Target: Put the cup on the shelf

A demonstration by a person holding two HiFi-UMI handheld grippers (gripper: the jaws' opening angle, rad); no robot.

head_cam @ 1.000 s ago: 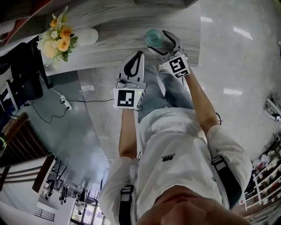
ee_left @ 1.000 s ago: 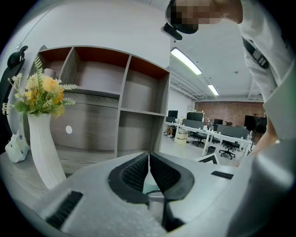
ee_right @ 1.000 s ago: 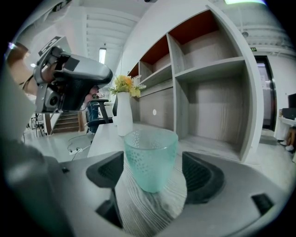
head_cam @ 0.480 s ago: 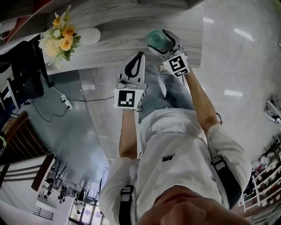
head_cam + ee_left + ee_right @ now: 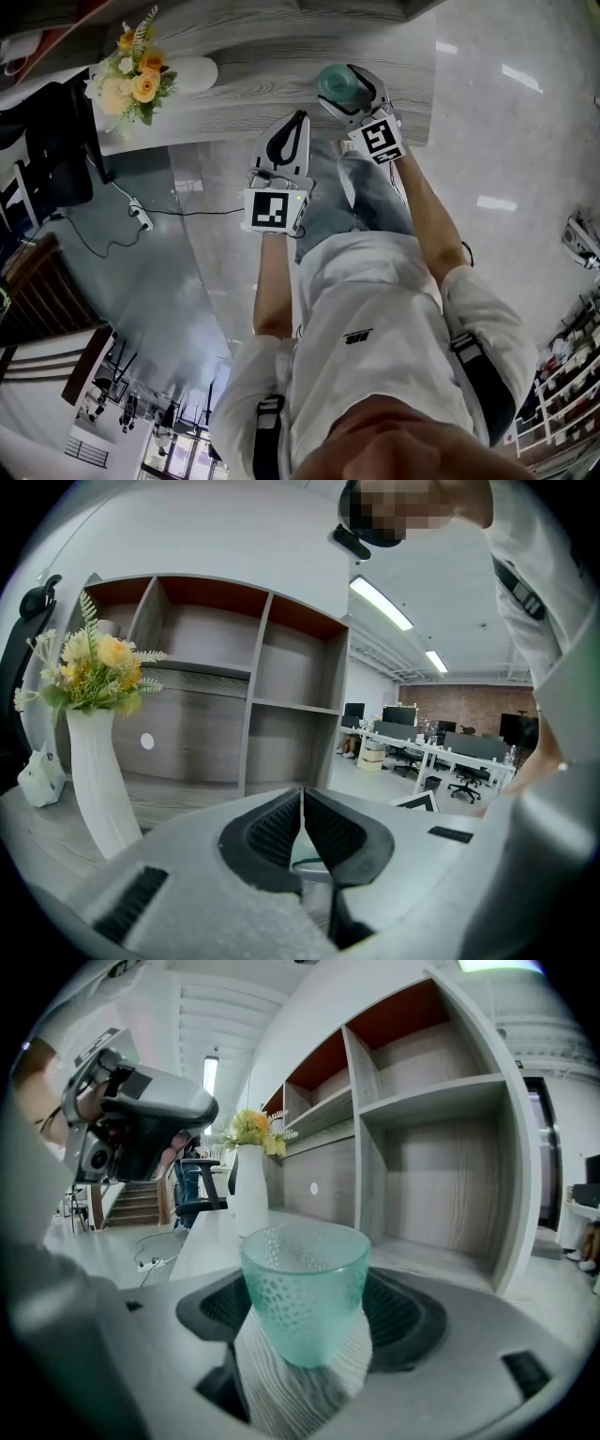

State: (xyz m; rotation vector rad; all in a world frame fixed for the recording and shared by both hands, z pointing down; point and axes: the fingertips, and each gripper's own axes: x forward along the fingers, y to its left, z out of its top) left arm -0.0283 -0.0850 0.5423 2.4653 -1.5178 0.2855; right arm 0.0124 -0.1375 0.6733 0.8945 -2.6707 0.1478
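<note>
Bright ceiling strip lights (image 5: pixel 380 603) glare on the glossy floor (image 5: pixel 506 141); fisheye edges darken.

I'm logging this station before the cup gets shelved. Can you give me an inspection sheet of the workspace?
Surface: grey wood-grain desk.
Job's things: teal cup, upright, held, not yet on the shelf; the lower compartment ahead looks empty.
Clutter: white vase of flowers; small white object beside it.
Grippers: right gripper shut on the cup; left gripper shut, nothing between its jaws.
Cables: black cable and power strip on the floor.
Surroundings: office desks and chairs; stairs.
</note>
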